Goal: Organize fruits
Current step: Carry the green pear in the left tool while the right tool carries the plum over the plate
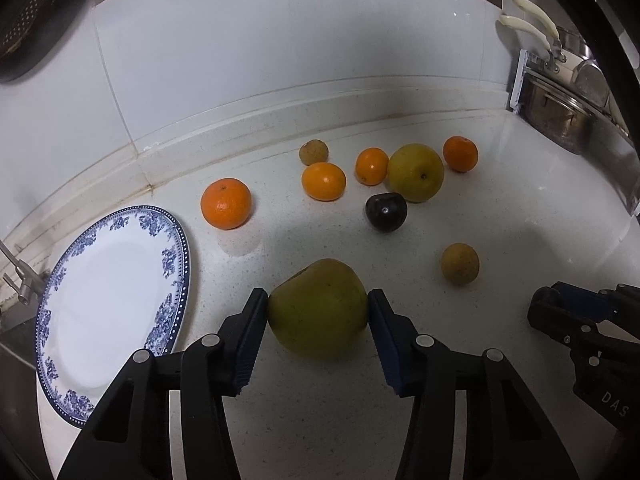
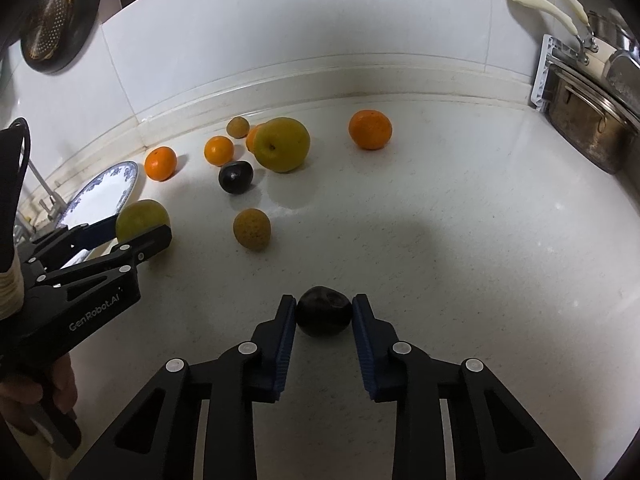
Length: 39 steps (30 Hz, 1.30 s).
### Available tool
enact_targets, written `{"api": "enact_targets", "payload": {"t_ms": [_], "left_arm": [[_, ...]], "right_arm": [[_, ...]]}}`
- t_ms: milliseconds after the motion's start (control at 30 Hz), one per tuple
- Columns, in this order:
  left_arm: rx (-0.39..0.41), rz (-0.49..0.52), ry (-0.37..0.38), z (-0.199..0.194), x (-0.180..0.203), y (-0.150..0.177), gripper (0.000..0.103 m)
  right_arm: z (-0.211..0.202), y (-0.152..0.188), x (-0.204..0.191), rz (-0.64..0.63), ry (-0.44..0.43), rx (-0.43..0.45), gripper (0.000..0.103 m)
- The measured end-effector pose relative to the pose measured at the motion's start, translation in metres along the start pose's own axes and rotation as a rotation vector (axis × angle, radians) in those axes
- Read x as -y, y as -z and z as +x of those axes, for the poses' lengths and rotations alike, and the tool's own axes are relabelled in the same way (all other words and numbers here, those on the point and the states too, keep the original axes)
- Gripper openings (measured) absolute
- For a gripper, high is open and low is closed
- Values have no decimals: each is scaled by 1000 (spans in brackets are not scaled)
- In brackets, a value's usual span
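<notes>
White tiles run behind a pale speckled tabletop with fruit spread over it. Both pairs of tongs point down at it. The left tongs are clamped on a big yellow-green pear, one blue pad on each side, and the pear sits on the tabletop. The right tongs are shut on a small dark plum, which also rests on the tabletop. Just left of the left tongs lies a blue and white plate with nothing on it, and I think the fruit is meant to go there. Past the left tongs are the other fruits: a second dark plum, a second yellow-green pear, four oranges such as the one nearest the plate, and two small brown fruits, one of them just right of the tongs. Far to the right stands a metal pot. Things could go wrong from here. The pear is round, smooth and heavy, so it could slip out of the pads when lifted and roll into the other fruit. The plum is soft, so a hard squeeze could bruise it. The two pairs of tongs are near each other, so they could bump if both go to the plate at once. The plate sits close to the tabletop's edge, so a knock could push it off.
</notes>
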<state>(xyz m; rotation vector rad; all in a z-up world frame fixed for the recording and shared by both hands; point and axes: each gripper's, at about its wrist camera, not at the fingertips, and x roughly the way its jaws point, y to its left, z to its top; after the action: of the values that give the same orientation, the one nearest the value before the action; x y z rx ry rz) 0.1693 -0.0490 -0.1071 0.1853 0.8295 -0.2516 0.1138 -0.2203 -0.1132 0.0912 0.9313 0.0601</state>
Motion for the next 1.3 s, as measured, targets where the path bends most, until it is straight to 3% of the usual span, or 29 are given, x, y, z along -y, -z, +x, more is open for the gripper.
{"api": "enact_targets", "payload": {"t_ms": [167,533,867,1300], "left_arm": [[0,-17,31,-9,-1,2,50],[36,-57,17,-41,-10,4,50],[70,-131,-39,-72,-34,14,50],[106,-228,-149,-105,-81,32,50]], "right_arm": [[-7,-1,-3,-19,-19,24,30],[-26,-8,-19,-84,-69,84,30],[-46,-19,-52,-198,-136,153,30],[-57,-40,-110,-326,-294,198,30]]}}
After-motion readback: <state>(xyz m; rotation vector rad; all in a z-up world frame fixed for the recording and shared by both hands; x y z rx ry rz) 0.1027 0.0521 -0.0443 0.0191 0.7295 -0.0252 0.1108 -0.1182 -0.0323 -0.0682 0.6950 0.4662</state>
